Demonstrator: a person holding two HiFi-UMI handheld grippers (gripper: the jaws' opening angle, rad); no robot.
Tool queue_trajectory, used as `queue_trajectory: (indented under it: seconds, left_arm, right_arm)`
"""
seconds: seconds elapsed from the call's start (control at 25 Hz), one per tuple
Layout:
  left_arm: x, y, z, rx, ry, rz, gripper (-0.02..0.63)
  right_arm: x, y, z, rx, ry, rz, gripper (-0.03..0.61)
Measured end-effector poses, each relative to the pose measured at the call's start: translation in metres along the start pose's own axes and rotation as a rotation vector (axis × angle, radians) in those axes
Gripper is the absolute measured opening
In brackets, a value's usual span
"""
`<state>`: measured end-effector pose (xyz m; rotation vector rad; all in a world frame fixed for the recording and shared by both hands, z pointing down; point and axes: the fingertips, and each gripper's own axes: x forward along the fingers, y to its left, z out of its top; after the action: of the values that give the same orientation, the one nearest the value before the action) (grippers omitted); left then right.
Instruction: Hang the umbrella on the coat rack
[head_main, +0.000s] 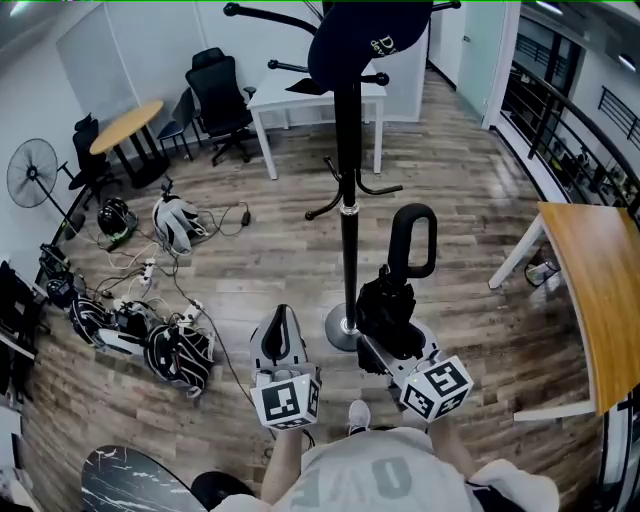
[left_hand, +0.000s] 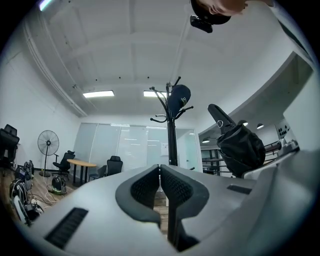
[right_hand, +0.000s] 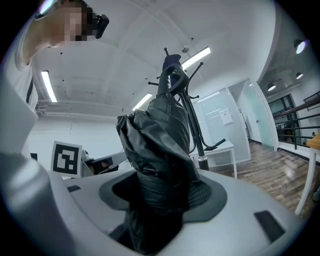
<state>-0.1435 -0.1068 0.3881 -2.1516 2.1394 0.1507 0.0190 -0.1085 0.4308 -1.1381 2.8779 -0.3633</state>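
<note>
A black folded umbrella (head_main: 395, 300) with a looped handle (head_main: 413, 238) stands upright in my right gripper (head_main: 392, 340), whose jaws are shut on its fabric body (right_hand: 157, 150). The black coat rack (head_main: 348, 200) rises just left of the umbrella, with a dark cap (head_main: 365, 40) on its top and curved hooks (head_main: 345, 190) lower down. In the right gripper view the coat rack (right_hand: 192, 125) shows behind the umbrella. My left gripper (head_main: 282, 335) is lower left of the rack's round base (head_main: 342, 327), jaws shut with nothing between them. Seen from the left gripper, the rack (left_hand: 171, 130) and umbrella (left_hand: 240, 145) stand ahead.
A white table (head_main: 315, 105) and black office chairs (head_main: 220, 100) stand behind the rack. Helmets, cables and bags (head_main: 150, 320) lie on the wooden floor at left, near a floor fan (head_main: 32, 175). A wooden-topped table (head_main: 595, 290) is at right; a railing (head_main: 560, 120) runs beyond it.
</note>
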Motion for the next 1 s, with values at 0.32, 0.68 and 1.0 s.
queue_trajectory:
  seconds: [0.32, 0.68, 1.0]
  left_arm:
    - [0.058, -0.003, -0.005, -0.023, 0.012, -0.032, 0.031]
    - [0.112, -0.006, 0.011, -0.015, -0.053, -0.12, 0.031]
    - [0.146, -0.005, 0.01, -0.024, -0.053, -0.152, 0.031]
  right_arm:
    - [0.04, -0.037, 0.019, -0.021, 0.001, -0.005, 0.27]
    - [0.083, -0.046, 0.033, -0.023, -0.032, 0.002, 0.27]
    - [0.102, -0.052, 0.049, -0.046, -0.04, 0.049, 0.27]
